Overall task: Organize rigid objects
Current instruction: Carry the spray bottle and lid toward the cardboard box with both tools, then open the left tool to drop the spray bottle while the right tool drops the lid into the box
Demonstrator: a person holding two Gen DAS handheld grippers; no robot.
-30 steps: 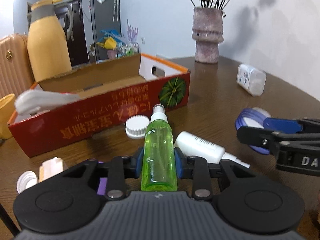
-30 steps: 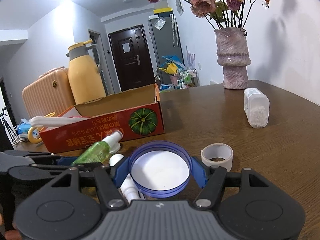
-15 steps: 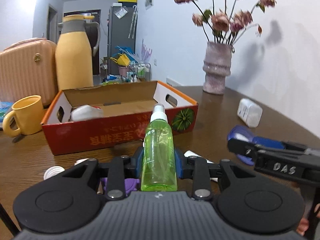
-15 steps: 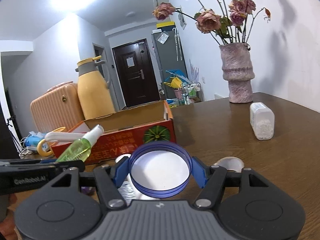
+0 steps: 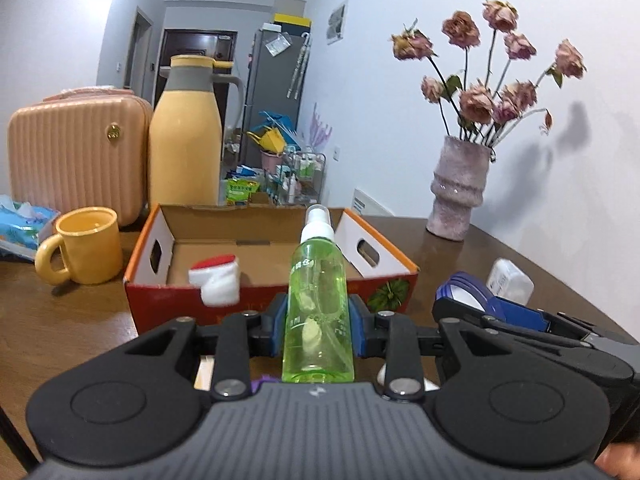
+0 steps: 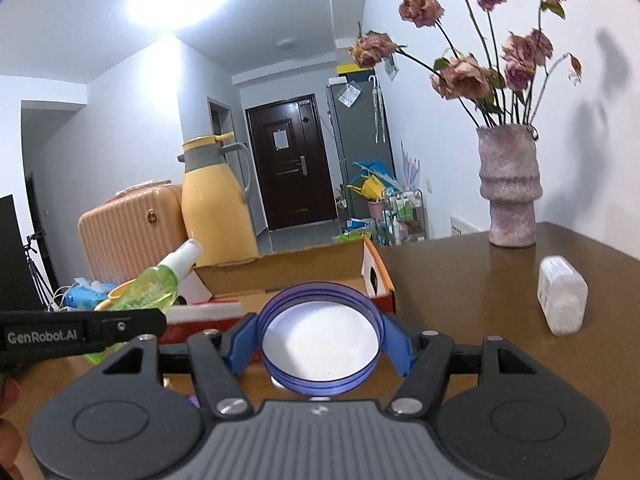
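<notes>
My left gripper (image 5: 319,330) is shut on a green spray bottle (image 5: 318,300) with a white nozzle, held above the table in front of the red cardboard box (image 5: 264,300). The bottle's nozzle points toward the box. My right gripper (image 6: 319,340) is shut on a round blue lid (image 6: 320,340) with a white inside, also lifted, just right of the left gripper. In the left wrist view the blue lid (image 5: 464,290) and the right gripper's fingers (image 5: 516,312) show at the right. A white and red item (image 5: 216,280) lies inside the box.
A yellow mug (image 5: 86,244), a yellow thermos jug (image 5: 186,136) and a pink case (image 5: 76,152) stand left of and behind the box. A vase of dried roses (image 6: 510,188) and a clear plastic container (image 6: 562,300) stand on the brown table (image 6: 460,280) to the right.
Both grippers have risen with their objects. The left one swung round so the box's open inside now shows, and the table items below dropped out of sight.
</notes>
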